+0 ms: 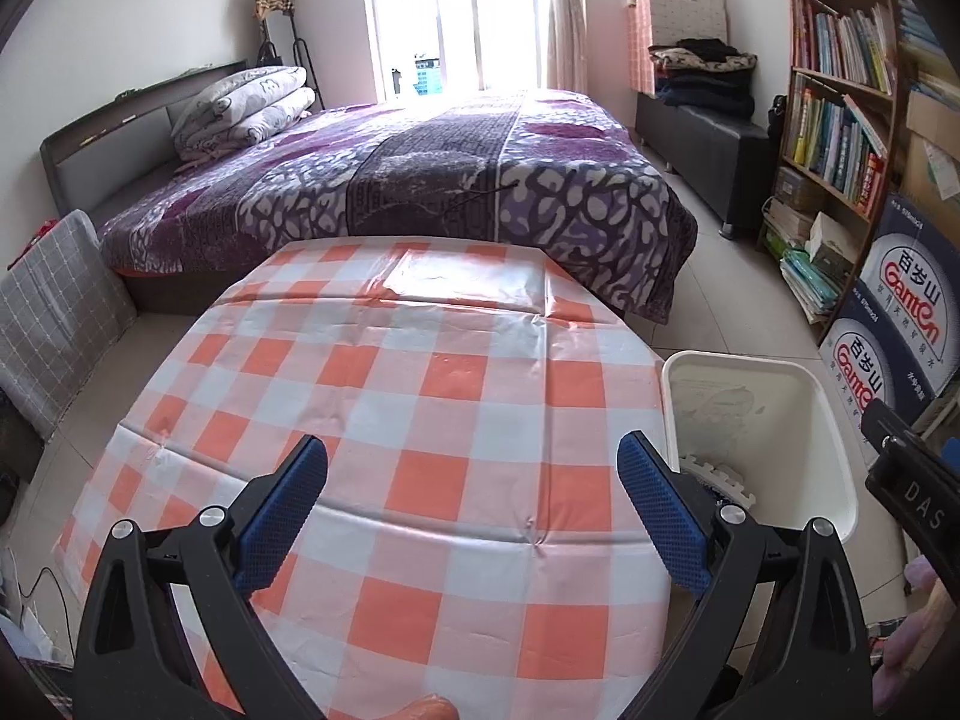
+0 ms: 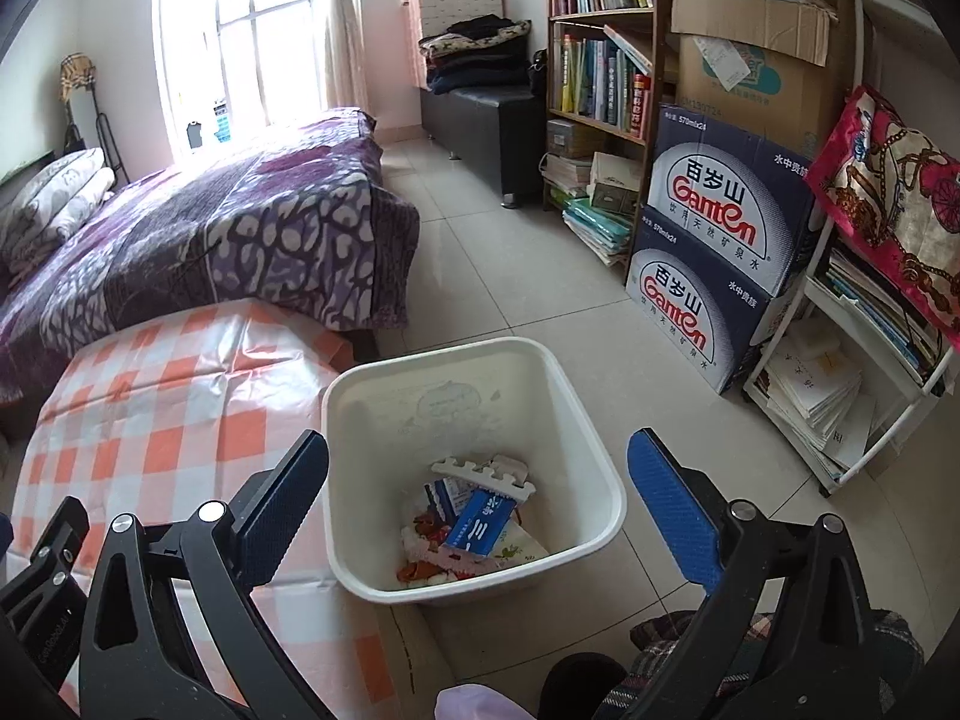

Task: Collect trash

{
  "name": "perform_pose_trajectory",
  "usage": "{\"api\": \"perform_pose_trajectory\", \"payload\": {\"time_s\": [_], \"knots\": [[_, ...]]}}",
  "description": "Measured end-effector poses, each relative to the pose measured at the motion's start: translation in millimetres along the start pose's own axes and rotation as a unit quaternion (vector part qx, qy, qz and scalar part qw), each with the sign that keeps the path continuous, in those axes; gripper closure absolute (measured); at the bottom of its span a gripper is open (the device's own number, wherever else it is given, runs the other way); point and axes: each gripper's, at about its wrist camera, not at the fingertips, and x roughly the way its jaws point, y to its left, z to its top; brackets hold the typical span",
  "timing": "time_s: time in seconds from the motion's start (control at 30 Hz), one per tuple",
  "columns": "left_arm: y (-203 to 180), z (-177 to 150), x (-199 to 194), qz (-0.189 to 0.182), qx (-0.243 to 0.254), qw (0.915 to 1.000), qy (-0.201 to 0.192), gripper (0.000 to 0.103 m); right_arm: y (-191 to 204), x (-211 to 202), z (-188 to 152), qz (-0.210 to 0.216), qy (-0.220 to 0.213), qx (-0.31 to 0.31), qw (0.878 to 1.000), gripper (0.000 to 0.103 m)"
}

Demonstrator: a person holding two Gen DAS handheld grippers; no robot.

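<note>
1. The right gripper [image 2: 477, 480] stands wide open with nothing between its blue pads [image 2: 672, 510].
2. Straight ahead at 12 o'clock a white bin [image 2: 591, 414] sits on the tiled floor [image 2: 516, 276].
3. In the bin lie a blue carton [image 2: 480, 525], a white foam piece [image 2: 480, 468] and mixed wrappers [image 2: 432, 564].
4. At 9 o'clock, just beside the bin, is a table with an orange checked cloth [image 2: 150, 420].
5. At 10 o'clock is a bed [image 2: 210, 240]; at 2 o'clock, stacked water boxes [image 2: 714, 252].

A home bedroom. A bed [image 1: 420, 180] with a purple blanket stands under a bright window [image 1: 468, 12]. Full bookshelves [image 2: 600, 42] and stacked boxes [image 2: 714, 252] line one wall.
</note>
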Motion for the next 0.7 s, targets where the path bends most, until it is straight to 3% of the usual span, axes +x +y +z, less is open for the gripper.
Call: {"api": "perform_pose_trajectory", "payload": {"time_s": [0.17,0.37,0.7], "knots": [[26.9,-15.3,-6.0,-0.009,-0.033,0.9994,0.004,0.009,15.9,-4.9,-16.2,0.035,0.009,-0.006,0.999,0.007],[32.9,-21.9,-11.0,-0.011,-0.036,0.9992,-0.007,0.009,40.6,-15.0,-29.3,0.034,-0.030,-0.052,0.998,0.007],[36.7,-19.2,-18.3,0.002,-0.042,0.9987,-0.028,0.009,39.6,-25.7,-28.1,0.047,-0.057,-0.050,0.996,0.007]]}}
